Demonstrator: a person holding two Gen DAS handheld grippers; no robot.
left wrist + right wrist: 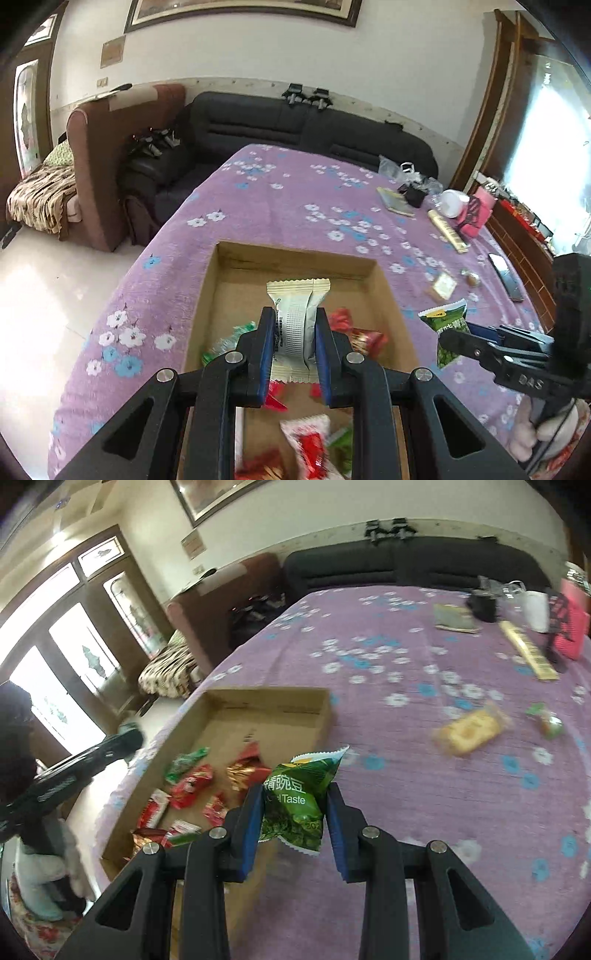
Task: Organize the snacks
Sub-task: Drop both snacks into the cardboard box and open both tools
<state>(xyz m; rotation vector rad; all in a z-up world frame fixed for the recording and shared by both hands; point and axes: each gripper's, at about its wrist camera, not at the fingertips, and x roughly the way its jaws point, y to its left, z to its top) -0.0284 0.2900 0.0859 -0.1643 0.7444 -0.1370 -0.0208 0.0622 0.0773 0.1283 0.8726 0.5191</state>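
Note:
My left gripper (294,317) is shut on a white snack packet (297,325), held over the shallow cardboard box (295,258) on the purple flowered tablecloth. Several red and green snack packets (354,332) lie in the box. My right gripper (295,794) is shut on a green pea packet (299,801), just off the box's (269,694) right side; it also shows in the left wrist view, with the pea packet (445,325) in it. A yellow cracker packet (471,733) and a small green-wrapped sweet (548,720) lie loose on the cloth.
At the table's far right stand a white cup (535,609), a pink box (570,627), a long yellow packet (526,650), a booklet (456,618) and a black phone (506,275). A black sofa (295,122) and a brown armchair (103,166) stand beyond the table.

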